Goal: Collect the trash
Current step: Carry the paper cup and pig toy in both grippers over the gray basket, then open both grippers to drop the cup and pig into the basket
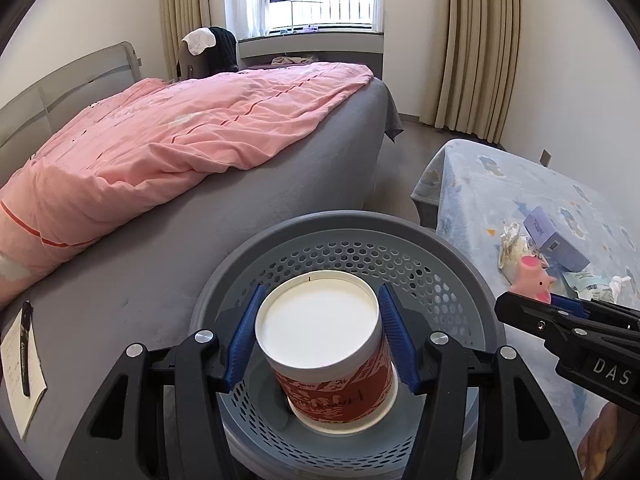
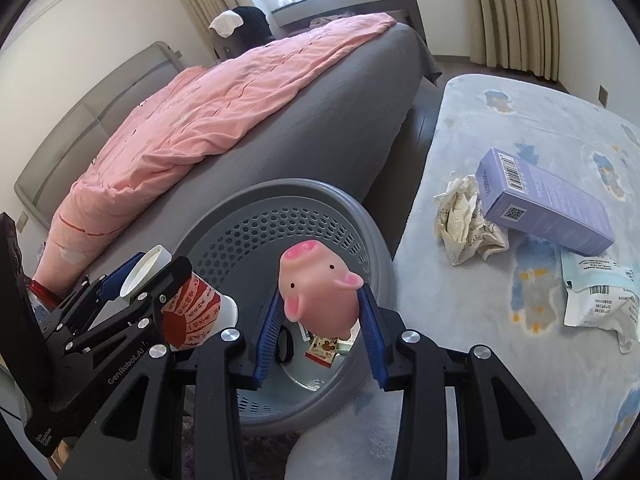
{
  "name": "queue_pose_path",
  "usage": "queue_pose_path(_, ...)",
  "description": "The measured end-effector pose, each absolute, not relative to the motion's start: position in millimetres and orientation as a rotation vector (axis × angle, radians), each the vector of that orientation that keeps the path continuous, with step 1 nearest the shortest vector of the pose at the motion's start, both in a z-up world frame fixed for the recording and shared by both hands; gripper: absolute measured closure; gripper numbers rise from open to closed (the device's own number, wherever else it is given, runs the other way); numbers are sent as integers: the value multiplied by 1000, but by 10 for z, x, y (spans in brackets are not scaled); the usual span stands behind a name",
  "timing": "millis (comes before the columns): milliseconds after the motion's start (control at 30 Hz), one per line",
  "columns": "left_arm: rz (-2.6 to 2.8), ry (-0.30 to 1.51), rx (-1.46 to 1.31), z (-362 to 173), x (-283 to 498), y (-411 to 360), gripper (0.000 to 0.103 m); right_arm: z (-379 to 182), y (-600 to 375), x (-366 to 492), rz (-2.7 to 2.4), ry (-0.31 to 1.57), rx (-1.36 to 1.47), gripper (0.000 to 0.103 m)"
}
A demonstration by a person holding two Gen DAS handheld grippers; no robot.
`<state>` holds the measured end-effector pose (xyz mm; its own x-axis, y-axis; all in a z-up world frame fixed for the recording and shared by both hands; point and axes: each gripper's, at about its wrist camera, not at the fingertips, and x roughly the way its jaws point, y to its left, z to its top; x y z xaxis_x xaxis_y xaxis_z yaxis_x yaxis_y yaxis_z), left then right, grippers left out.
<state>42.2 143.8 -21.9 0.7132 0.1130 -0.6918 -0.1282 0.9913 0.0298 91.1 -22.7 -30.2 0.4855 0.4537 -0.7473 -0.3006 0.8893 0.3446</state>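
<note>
Two grippers over one basket: left gripper fingers clamp one cup — right gripper, seemingly, one pig.

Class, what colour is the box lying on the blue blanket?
The box is pale purple with a barcode and QR code; the right wrist view shows it best.

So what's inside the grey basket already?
In the basket: a small printed packet and a dark loop-shaped item. The pig toy and cup cover the rest.
</note>
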Motion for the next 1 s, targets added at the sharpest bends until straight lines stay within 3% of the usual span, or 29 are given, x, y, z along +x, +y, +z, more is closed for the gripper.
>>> queue_pose_path(500,174,785,-54,-258,445,1577,46,-370,-80,906,498,969,147,64)
queue_pose_path(667,184,803,-60,-286,460,1605,41,-349,-122,918,490,959,165,55)
queue_pose_path(1000,201,809,-67,-299,472,1636,39,-355,-132,925,476,964,162,54)
